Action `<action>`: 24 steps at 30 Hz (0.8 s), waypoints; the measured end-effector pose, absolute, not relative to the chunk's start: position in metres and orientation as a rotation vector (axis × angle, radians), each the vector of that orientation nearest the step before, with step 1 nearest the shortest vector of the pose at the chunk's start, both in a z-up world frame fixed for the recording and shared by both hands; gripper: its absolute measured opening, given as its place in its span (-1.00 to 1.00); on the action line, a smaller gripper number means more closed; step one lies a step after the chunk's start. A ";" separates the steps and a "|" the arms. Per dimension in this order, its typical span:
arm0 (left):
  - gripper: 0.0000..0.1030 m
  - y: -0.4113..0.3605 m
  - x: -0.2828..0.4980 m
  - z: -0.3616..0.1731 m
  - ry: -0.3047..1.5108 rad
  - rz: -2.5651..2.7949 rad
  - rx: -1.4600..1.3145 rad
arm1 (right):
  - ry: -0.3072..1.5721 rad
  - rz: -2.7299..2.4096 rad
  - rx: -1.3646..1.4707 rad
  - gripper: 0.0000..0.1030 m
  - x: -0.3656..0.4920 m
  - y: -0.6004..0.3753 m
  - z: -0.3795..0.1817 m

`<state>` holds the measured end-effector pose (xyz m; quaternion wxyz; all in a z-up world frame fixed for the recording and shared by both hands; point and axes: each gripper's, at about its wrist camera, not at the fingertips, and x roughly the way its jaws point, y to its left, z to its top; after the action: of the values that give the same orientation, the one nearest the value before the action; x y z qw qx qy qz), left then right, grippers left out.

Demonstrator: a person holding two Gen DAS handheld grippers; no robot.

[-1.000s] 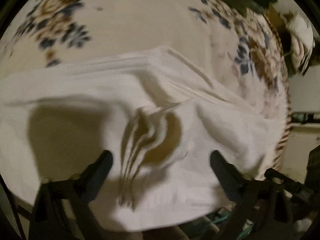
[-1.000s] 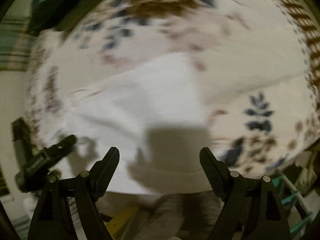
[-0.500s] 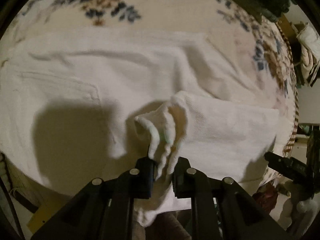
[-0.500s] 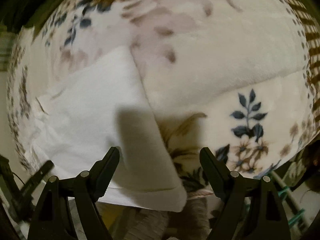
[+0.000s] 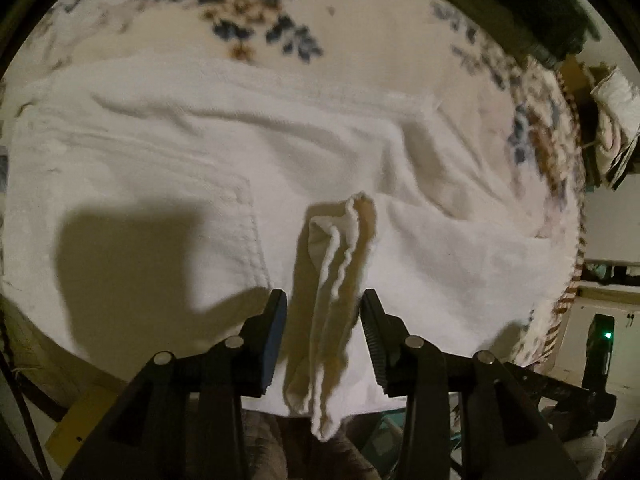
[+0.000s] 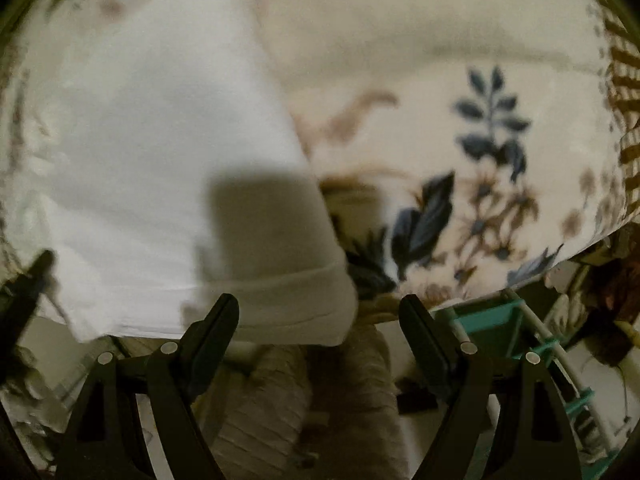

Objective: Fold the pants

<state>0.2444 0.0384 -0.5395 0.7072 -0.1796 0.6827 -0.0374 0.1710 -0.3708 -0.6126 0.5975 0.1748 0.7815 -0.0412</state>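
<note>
White pants [image 5: 168,184] lie spread on a flowered blanket [image 5: 260,8]. My left gripper [image 5: 323,312] is partly open, its jaws standing on either side of a bunched ridge of the pants' near edge [image 5: 340,248], not pinching it. In the right wrist view the pants' leg end with its hem [image 6: 280,300] lies at the blanket's near edge. My right gripper [image 6: 318,316] is wide open and empty, just in front of that hem.
The flowered blanket [image 6: 480,140] covers the surface to its striped right border [image 6: 624,92]. A teal rack [image 6: 516,320] stands below the front edge at right. The other gripper [image 5: 592,368] shows at lower right of the left wrist view. Clutter [image 5: 612,120] lies beyond the right edge.
My left gripper, shut on the bunched fabric half a second ago, has opened partway. The right gripper has moved closer to the leg hem and stayed open.
</note>
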 end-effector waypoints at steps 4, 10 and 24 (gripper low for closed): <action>-0.34 0.031 0.253 -0.543 1.503 -0.082 -0.403 | 1.752 -0.060 0.370 0.56 0.181 -0.358 -0.581; -0.76 0.039 0.272 -0.582 1.511 -0.024 -0.412 | 1.782 -0.047 0.307 0.20 0.204 -0.328 -0.600; 0.99 0.208 0.149 -0.547 1.077 0.278 -0.963 | 1.678 0.128 0.406 0.21 0.243 -0.251 -0.572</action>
<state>0.1492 0.2081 -0.5471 0.7416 -0.4390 0.4912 0.1267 0.2435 -0.2508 -0.5720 0.6482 0.1788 0.7380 0.0564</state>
